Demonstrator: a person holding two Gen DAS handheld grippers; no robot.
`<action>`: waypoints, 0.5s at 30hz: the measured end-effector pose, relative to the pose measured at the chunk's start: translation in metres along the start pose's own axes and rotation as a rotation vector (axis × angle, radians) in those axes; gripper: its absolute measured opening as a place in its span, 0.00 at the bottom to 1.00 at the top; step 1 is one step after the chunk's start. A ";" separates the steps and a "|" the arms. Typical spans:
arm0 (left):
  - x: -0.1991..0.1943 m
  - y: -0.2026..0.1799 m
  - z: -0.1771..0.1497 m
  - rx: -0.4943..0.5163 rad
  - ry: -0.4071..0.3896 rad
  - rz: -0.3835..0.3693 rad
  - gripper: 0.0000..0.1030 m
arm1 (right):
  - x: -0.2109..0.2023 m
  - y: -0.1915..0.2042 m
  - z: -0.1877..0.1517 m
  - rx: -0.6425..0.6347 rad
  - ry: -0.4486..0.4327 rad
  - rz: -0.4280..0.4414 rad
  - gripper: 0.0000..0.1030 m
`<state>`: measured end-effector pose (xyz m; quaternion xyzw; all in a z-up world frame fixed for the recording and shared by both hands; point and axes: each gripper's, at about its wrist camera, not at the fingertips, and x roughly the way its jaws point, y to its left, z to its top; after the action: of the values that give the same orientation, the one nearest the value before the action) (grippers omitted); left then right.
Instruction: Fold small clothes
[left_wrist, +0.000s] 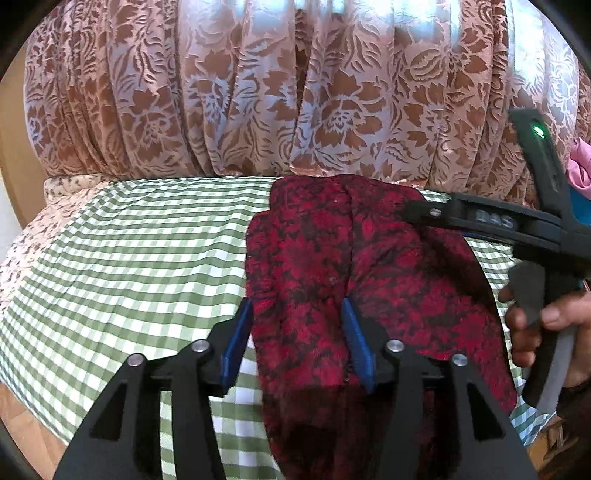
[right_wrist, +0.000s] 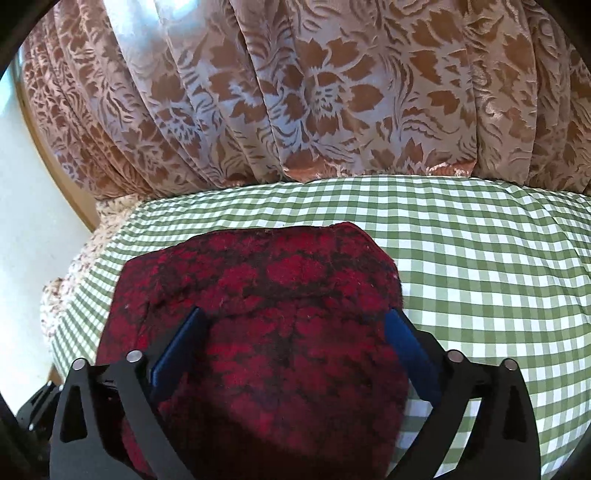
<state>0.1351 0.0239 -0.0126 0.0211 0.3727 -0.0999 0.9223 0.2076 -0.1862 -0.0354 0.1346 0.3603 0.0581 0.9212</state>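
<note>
A small red and black patterned garment (left_wrist: 332, 266) lies partly folded on the green checked cloth (left_wrist: 140, 258). My left gripper (left_wrist: 297, 314) is open, its blue fingers (left_wrist: 238, 339) straddling the garment's near left part, just above it. The right gripper (left_wrist: 410, 214) reaches in from the right over the garment's far edge in the left wrist view. In the right wrist view the garment (right_wrist: 266, 314) fills the lower middle, and my right gripper (right_wrist: 295, 317) is open with its blue fingers (right_wrist: 406, 347) wide apart over the cloth.
A pink and brown floral curtain (left_wrist: 295, 92) hangs right behind the checked cloth (right_wrist: 480, 266). A pale floral sheet (left_wrist: 62, 184) shows at the left edge. A pink cloth (left_wrist: 580, 170) sits at the far right. Wooden floor (left_wrist: 29, 424) lies below left.
</note>
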 end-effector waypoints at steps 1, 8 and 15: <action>-0.001 0.000 -0.001 -0.001 0.000 0.004 0.54 | -0.005 -0.002 -0.002 0.000 -0.003 0.010 0.96; -0.004 0.002 -0.007 -0.001 0.014 0.016 0.65 | -0.032 -0.028 -0.025 0.054 -0.012 0.104 0.97; 0.009 0.018 -0.014 -0.076 0.083 -0.125 0.90 | -0.025 -0.066 -0.062 0.190 0.113 0.289 0.97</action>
<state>0.1356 0.0418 -0.0299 -0.0329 0.4149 -0.1422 0.8981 0.1475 -0.2416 -0.0815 0.2680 0.3922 0.1632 0.8647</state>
